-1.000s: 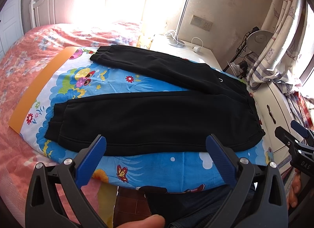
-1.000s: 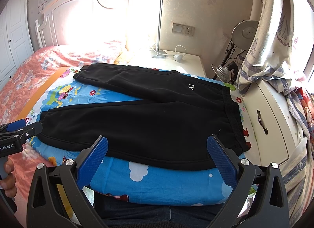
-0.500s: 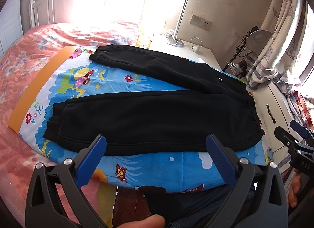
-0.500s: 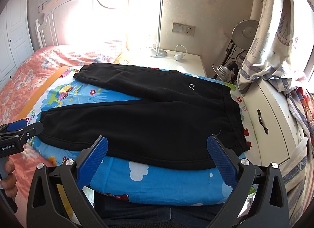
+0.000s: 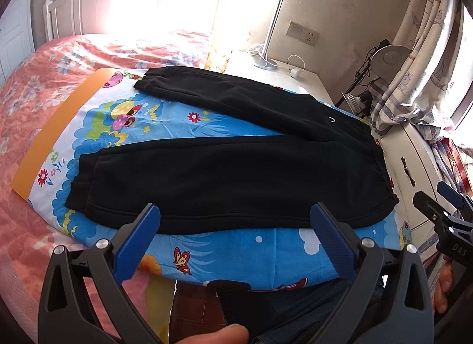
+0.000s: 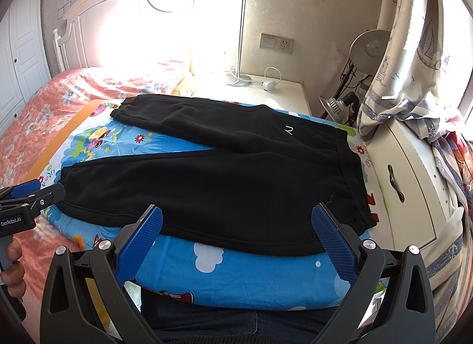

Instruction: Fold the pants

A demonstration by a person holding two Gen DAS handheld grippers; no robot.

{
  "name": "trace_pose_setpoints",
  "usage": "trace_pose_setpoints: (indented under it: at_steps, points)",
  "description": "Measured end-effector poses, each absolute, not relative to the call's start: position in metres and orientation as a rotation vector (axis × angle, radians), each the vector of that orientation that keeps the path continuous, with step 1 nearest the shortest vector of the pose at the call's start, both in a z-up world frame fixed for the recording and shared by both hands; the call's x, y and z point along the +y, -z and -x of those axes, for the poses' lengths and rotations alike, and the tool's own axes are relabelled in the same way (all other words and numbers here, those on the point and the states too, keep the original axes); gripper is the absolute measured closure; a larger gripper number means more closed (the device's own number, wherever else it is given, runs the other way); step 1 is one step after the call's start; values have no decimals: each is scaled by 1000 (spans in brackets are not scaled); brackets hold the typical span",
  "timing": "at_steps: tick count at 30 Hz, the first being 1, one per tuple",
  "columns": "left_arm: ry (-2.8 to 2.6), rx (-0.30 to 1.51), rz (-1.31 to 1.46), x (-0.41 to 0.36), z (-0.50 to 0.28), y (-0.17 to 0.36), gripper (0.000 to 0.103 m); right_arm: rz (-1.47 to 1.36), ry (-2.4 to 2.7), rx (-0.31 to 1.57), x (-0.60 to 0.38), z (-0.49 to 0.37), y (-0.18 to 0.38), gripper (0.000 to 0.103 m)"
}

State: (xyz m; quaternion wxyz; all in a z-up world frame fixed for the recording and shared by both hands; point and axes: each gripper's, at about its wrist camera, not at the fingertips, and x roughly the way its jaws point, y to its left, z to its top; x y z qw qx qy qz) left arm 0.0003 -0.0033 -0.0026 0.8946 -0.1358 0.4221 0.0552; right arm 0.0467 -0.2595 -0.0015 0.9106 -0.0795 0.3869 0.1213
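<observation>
Pink flowered bedding (image 5: 35, 83) covers the bed, and on it lies a blue cartoon sheet (image 5: 236, 249) with an orange edge. Black pants (image 5: 230, 178) lie flat on this sheet, legs spread toward the left, waistband at the right near a white nightstand (image 6: 408, 184). Left gripper (image 5: 236, 240) hovers released above the near leg's hem side. Right gripper (image 6: 236, 240) also hangs released, near the waistband.
</observation>
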Motion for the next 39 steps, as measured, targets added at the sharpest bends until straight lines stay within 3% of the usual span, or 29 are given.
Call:
trace_pose_setpoints:
  at_steps: [25, 29, 34, 39]
  points:
    - [-98, 818, 262, -14, -5, 6, 2, 134, -314, 846, -263, -55, 21, 5]
    - [-58, 797, 244, -32, -33, 30, 2, 59, -408, 1027, -283, -103, 80, 5]
    - [58, 964, 274, -68, -101, 84, 2, 83, -493, 1090, -326, -193, 118, 5]
    - [128, 1035, 333, -95, -153, 124, 2, 360, -413, 1086, -363, -349, 125, 5]
